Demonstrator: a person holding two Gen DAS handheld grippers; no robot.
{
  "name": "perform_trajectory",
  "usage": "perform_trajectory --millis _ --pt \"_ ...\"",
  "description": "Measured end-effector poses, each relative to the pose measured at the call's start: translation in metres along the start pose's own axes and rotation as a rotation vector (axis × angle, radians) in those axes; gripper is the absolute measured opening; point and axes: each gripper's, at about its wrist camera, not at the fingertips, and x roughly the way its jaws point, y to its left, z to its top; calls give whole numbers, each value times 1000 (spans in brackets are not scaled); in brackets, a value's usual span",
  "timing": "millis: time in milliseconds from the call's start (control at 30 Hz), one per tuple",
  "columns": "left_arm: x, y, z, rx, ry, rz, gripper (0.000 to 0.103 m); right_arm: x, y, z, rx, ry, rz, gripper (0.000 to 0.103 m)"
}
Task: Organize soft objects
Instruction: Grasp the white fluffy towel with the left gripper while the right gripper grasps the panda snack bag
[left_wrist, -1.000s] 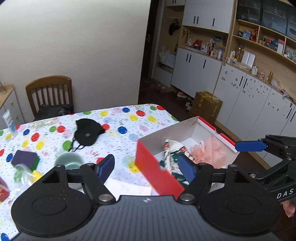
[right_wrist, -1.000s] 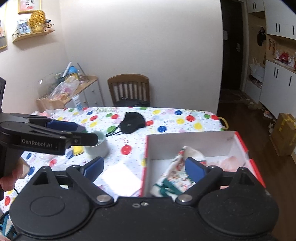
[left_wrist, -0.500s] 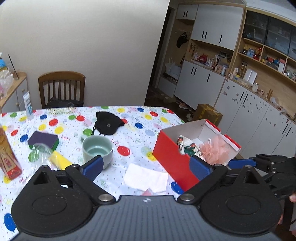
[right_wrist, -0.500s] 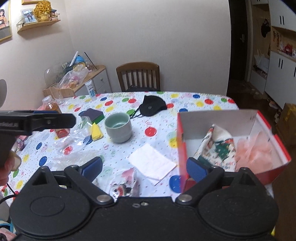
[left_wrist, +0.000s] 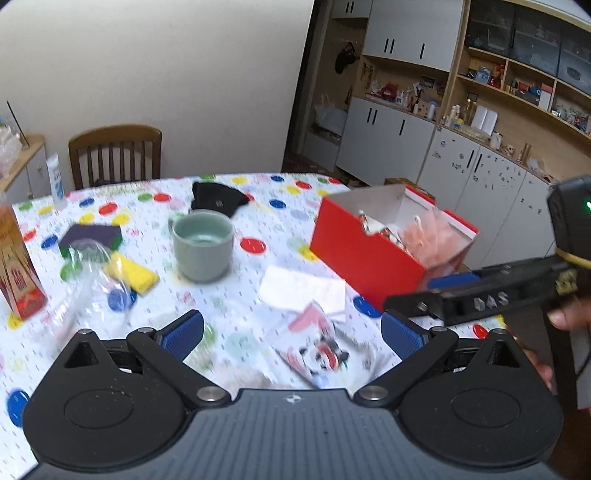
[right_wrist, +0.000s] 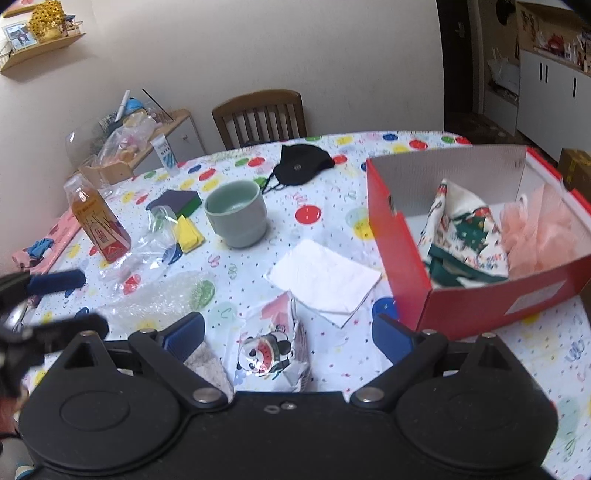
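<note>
On the polka-dot tablecloth (right_wrist: 332, 177), a panda-print packet (right_wrist: 271, 356) lies near the table's front edge. Both the left gripper (left_wrist: 291, 334) and right gripper (right_wrist: 288, 332) hover above it, jaws wide and empty. At two o'clock, a red box (right_wrist: 480, 295) holds a Christmas-print cloth (right_wrist: 465, 236) and pink mesh pouf (right_wrist: 543, 232).

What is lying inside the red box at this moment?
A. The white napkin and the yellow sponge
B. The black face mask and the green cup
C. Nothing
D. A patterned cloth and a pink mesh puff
D: in the right wrist view the red box holds a patterned cloth with a pink mesh puff beside it; the mask, cup, napkin and sponge all lie out on the table.
</note>
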Motion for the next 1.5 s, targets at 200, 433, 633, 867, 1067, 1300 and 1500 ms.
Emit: perform_trajectory --millis 200,433,633,867,1067,1300,1500 --pt "13 -9 -32 52 43 -5 103 23 6 -8 -11 38 -15 97" --pt "29 -13 -62 65 119 -7 103 59 13 -14 -38 122 -16 97" --pt "43 -13 -80 33 182 -13 103 84 18 -21 -52 183 -24 96" --pt "54 -22 -98 73 219 -19 102 99 24 -29 -78 229 -32 94" --pt "62 -42 -111 157 242 -48 102 106 30 -30 -118 254 -31 91" --pt "67 -45 -116 171 255 -24 85 110 32 -32 -146 265 -36 84" --pt "67 -48 -115 191 240 1 71 112 32 -34 -161 264 -46 80"
